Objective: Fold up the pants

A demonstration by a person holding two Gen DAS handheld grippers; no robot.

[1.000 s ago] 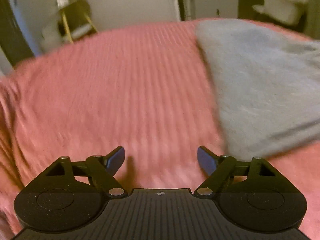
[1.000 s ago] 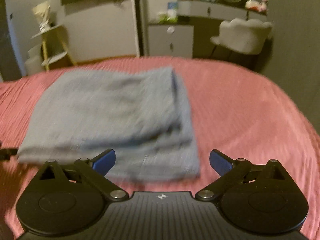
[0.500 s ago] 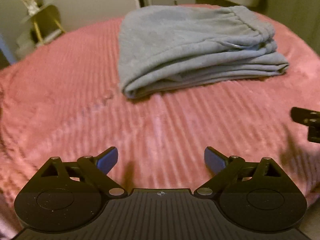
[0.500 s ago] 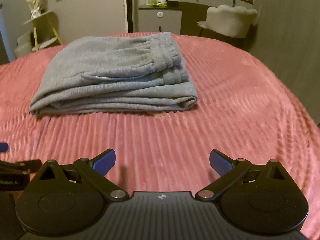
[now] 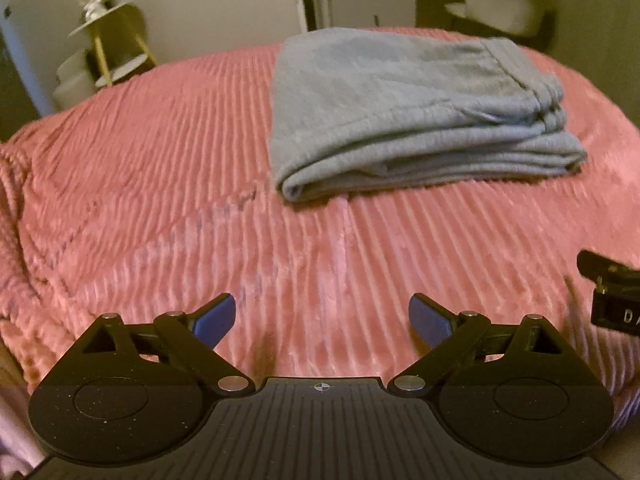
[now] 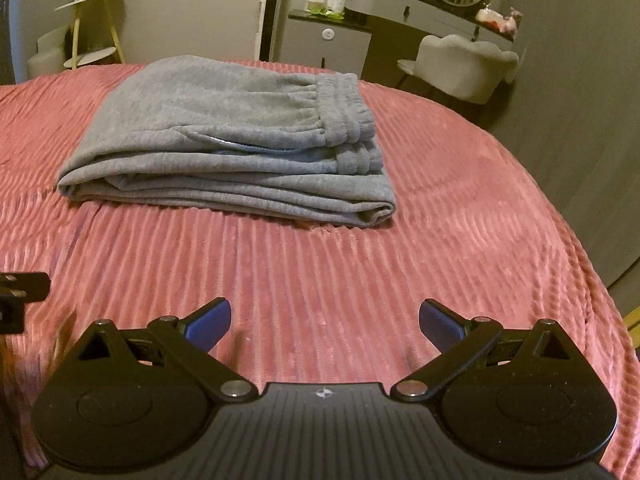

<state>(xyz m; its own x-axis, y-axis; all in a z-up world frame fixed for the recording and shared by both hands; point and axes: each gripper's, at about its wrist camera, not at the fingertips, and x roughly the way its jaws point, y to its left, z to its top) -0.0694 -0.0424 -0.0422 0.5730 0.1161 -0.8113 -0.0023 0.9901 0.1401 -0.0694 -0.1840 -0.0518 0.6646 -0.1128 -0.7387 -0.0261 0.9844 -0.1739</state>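
Grey fleece pants, folded into a thick layered stack with the ribbed waistband on top at the right, rest near the middle of the pink ribbed bedspread. Both the left gripper and right gripper hang released and empty over bare bedspread, well apart from the stack; the left's jaws have just been opening with nothing between them. Folding looks finished, so the main risk is a careless pass snagging the loose lower edges and spreading the layers.
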